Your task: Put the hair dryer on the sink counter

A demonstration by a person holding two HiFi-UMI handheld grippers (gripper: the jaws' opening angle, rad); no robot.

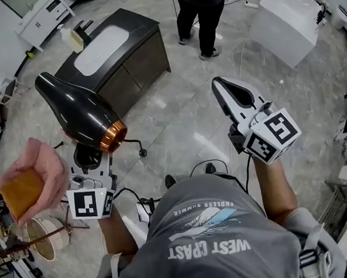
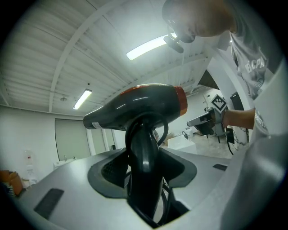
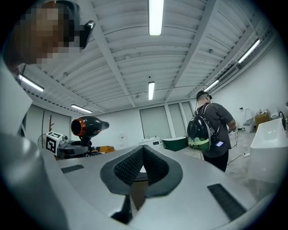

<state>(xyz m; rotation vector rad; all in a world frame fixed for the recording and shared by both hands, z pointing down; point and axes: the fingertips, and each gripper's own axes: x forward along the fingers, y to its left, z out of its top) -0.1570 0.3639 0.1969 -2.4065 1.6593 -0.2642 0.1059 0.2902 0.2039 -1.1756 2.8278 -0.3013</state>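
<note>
The hair dryer (image 1: 82, 110) is held off the floor in the left gripper (image 2: 144, 157), whose jaws are closed wide on the black handle (image 2: 143, 148). The handle is clamped near its lower end, so that the barrel stands above the jaws and its copper-ringed end is turned toward the person's body. Part of the cord (image 2: 165, 130) is seen looped close beside the handle; where the rest of it runs cannot be followed.

The right gripper (image 3: 141, 164) is carried to the side with its jaws brought together and nothing between them. It is judged to be kept free because the load is managed by one gripper alone.

The sink counter (image 1: 141, 28), a dark cabinet with a pale basin let into its top, stands well apart from the hair dryer, ahead of the person. A bottle (image 1: 69, 38) stands at its far end. A second person (image 1: 201, 10) is standing beyond the counter.

The task is judged to be at the carrying step: the hair dryer is lifted but not yet set down. For placement, a bare part of the top beside the basin is to be preferred
</note>
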